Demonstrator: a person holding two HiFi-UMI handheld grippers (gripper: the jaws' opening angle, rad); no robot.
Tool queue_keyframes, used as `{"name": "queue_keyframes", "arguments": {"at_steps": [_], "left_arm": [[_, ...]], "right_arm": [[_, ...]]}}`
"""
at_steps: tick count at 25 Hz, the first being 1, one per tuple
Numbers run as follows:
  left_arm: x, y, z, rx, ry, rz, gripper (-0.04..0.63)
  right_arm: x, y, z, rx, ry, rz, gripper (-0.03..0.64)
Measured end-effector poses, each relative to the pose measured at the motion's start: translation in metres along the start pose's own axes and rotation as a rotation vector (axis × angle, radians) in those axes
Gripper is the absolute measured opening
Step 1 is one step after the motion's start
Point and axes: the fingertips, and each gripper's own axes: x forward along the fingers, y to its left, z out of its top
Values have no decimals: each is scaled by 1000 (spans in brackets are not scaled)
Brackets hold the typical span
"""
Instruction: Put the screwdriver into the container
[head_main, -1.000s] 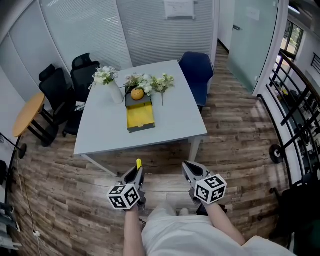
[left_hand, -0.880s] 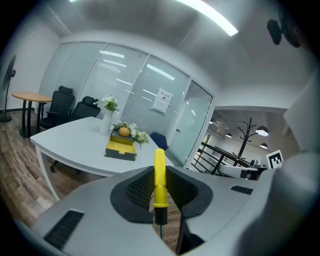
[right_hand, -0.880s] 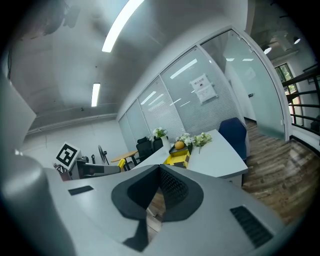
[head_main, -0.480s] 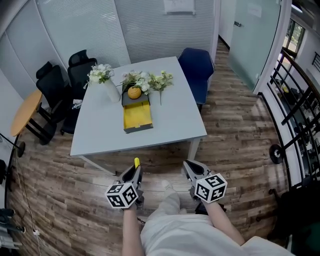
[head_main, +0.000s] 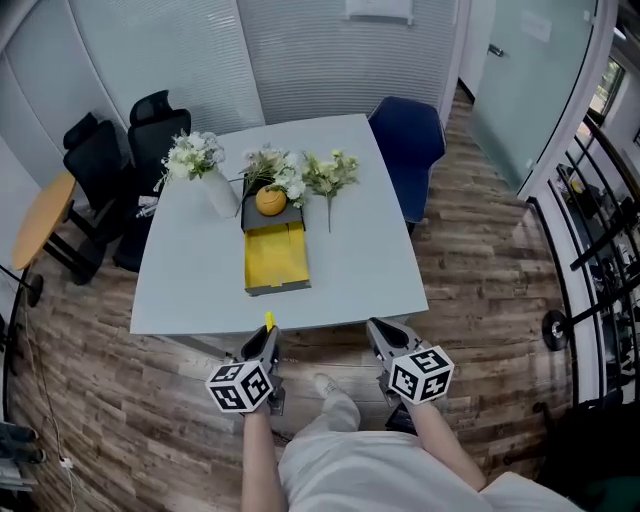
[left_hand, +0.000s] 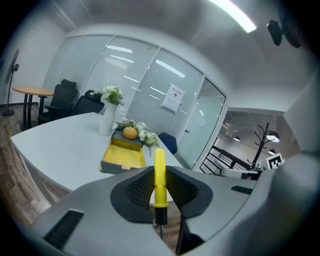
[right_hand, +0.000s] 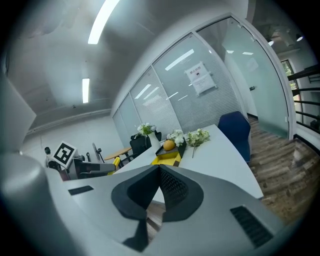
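A screwdriver (left_hand: 159, 172) with a yellow handle stands clamped between the pads of my left gripper (left_hand: 159, 176), handle end pointing ahead. In the head view its yellow tip (head_main: 268, 321) pokes past the left gripper (head_main: 266, 338) at the near edge of the pale grey table (head_main: 190, 280). The container, a dark box with a yellow inside (head_main: 273, 258), lies open mid-table, beyond the left gripper; it also shows ahead as a yellow box (left_hand: 121, 157). My right gripper (head_main: 384, 336) hovers beside the left one, short of the table, its jaws closed together with nothing between them (right_hand: 158, 171).
An orange fruit (head_main: 270, 201) sits in the box's far part. A white vase of flowers (head_main: 205, 180) and loose flower sprigs (head_main: 328, 175) stand at the table's back. A blue chair (head_main: 410, 145) is beyond the table, black chairs (head_main: 100, 160) at left, a railing (head_main: 590, 250) at right.
Both grippers have come forward to the table's near edge, side by side. The screwdriver stays in the left gripper.
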Motion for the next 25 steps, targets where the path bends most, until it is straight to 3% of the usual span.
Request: {"name": "queue_keyframes", "arguments": {"at_steps": [7, 14, 25], "left_arm": [[80, 48, 66, -14, 11, 4, 72], [133, 91, 96, -28, 36, 5, 72], [166, 124, 116, -52, 37, 1, 72]], "right_arm": [[103, -24, 46, -9, 32, 26, 15], [180, -45, 65, -4, 65, 24, 15], [224, -52, 82, -7, 61, 23, 15]]}}
